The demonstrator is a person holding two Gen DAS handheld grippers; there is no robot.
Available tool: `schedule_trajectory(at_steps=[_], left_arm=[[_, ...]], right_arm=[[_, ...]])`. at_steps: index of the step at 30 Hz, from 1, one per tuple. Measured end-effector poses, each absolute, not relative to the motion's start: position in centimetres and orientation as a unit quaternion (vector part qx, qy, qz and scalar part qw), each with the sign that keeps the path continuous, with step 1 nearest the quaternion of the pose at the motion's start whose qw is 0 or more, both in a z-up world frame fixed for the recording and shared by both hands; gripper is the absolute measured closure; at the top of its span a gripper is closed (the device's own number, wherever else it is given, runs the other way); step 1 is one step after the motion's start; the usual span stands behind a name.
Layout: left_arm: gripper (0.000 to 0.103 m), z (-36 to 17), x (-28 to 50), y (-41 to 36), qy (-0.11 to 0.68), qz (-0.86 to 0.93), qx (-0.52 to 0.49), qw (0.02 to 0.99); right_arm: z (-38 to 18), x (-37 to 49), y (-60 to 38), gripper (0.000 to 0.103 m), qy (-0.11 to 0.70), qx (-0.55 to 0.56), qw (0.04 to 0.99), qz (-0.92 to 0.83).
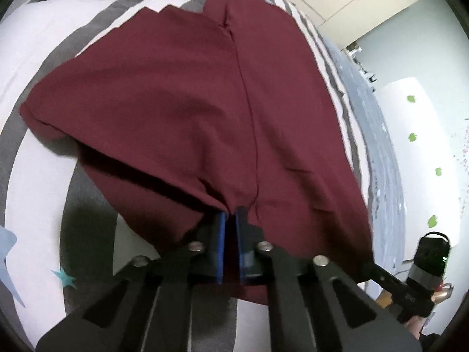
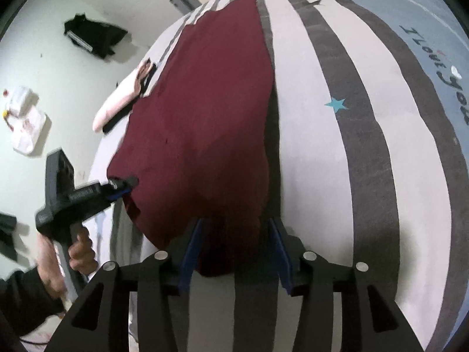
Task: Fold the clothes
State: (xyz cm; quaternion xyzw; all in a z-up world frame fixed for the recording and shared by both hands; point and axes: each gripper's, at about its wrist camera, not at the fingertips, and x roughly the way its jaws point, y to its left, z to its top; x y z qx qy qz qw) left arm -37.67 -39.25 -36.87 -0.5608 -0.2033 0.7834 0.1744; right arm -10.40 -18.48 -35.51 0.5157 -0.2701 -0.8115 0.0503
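1. The left gripper (image 1: 231,220) is pinched narrow on the near edge of the maroon garment (image 1: 181,111); the grip takes only a small bunch of cloth, so a sharp pull could slip the hem out and drop that corner.
2. The right gripper (image 2: 236,234) stands part-way wide, its blue pads either side of the garment's near corner (image 2: 222,252) without pressing it; if the hand lifts before the pads close, this side stays on the bed (image 2: 316,152) and the fold goes crooked.
3. With only 1 side held, moving the left hand would drag the garment slantwise across the striped cover; the middle seam (image 1: 249,111) would then twist and the halves would not match.
4. The garment lies spread from the near edge of the bed toward the far end; its left edge sits close to the bed's side, so a drag that way risks cloth sliding off.
5. Far left, the pink clothes (image 2: 117,102) and a black piece lie just beside the garment; a wide sweep could disturb them.
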Motion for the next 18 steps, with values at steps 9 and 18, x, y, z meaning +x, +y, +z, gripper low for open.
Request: schedule_trajectory(at_steps=[9,18], left_arm=[[0.100,-34.6,-36.7,-40.3,-0.170,0.806,-0.543,0.164],[0.102,-35.0,-35.3,-42.0,-0.161,0.802,-0.556,0.147]], right_arm=[[-36.8,-12.4,-19.4,0.091,-0.265,0.536,0.073,-0.798],[-36.2,-12.1,-21.7,0.092,-0.246,0.540,0.086,-0.800]])
